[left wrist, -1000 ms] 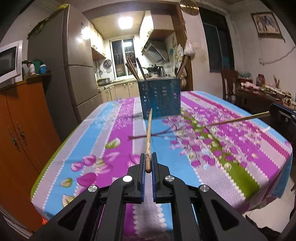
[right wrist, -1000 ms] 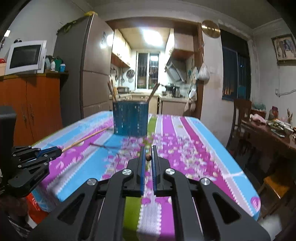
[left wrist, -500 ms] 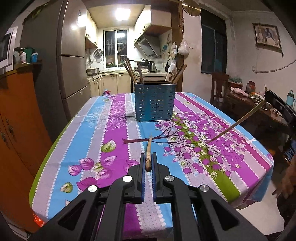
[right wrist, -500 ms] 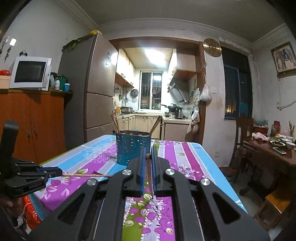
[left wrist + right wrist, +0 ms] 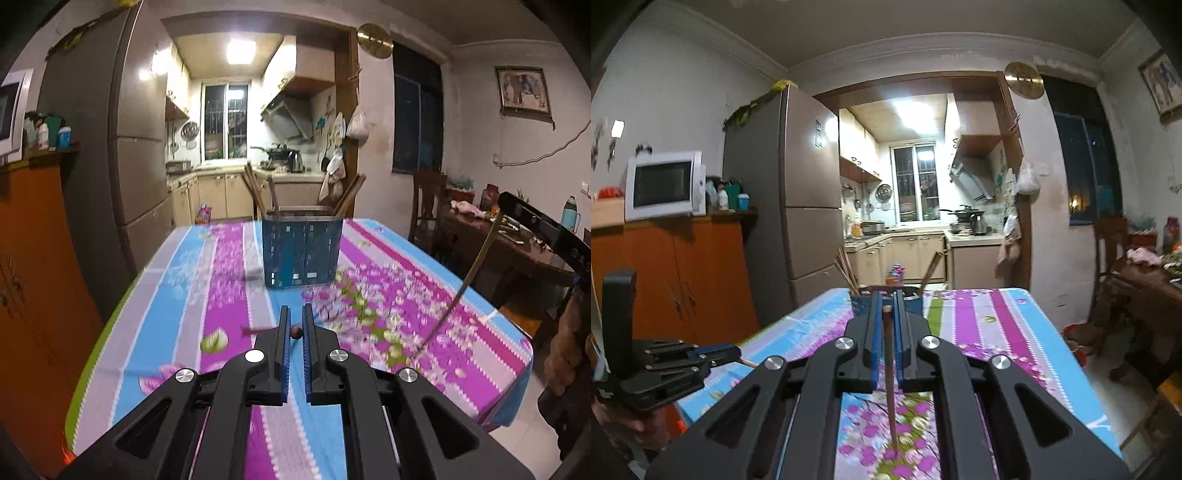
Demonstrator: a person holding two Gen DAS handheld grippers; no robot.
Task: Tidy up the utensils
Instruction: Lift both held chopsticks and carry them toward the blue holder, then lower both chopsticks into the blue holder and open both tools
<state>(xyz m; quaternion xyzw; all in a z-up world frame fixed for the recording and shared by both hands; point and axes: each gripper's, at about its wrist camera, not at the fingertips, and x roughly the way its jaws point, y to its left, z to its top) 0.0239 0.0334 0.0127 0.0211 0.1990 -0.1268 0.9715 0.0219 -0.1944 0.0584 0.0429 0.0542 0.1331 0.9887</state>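
Observation:
A blue perforated utensil holder (image 5: 302,251) with several chopsticks in it stands on the floral tablecloth (image 5: 221,280), ahead of both grippers. My left gripper (image 5: 295,332) is shut on a wooden chopstick (image 5: 295,332), seen end-on between the pads. My right gripper (image 5: 886,310) is shut on another chopstick (image 5: 890,387), which hangs down toward the cloth. The holder (image 5: 860,302) is partly hidden behind the right fingers. The right gripper (image 5: 546,236) and its chopstick (image 5: 461,288) show at the left wrist view's right edge; the left gripper (image 5: 713,354) shows at lower left of the right wrist view.
A tall fridge (image 5: 798,206) and an orange cabinet (image 5: 683,280) with a microwave (image 5: 663,184) stand left of the table. A dark side table (image 5: 498,240) with clutter and a chair (image 5: 424,199) stand right. The kitchen lies behind.
Both grippers rose and tilted. The left chopstick swung from pointing forward to end-on; the right chopstick now hangs steeply down. The holder looks farther from the left gripper.

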